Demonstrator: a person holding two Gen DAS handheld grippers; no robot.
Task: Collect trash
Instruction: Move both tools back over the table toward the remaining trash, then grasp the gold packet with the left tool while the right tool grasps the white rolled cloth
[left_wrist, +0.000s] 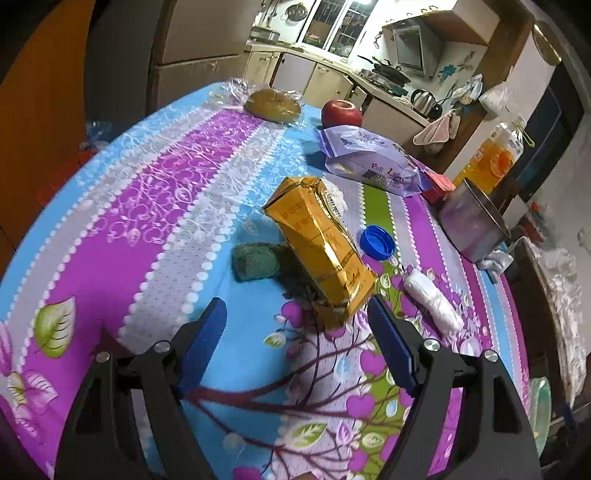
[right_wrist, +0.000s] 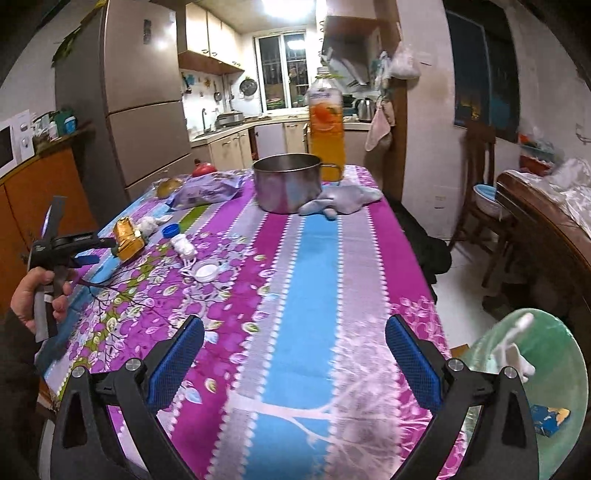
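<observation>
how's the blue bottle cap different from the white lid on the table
The blue bottle cap is deep-walled, its hollow showing; the white lid looks flat and shallow. The blue bottle cap sits farther up the table beside the gold carton; the white lid lies nearer, by the white wad. Both are round, loose, untouched.

Purple snack bag (left_wrist: 373, 162): white script partly legible, "Pur L…" near its lower end, the rest too blurred. Gold carton (left_wrist: 319, 243): red printed characters and dark script near the bottom, not legible. Orange drink bottle (right_wrist: 326, 114): label text unreadable.
</observation>
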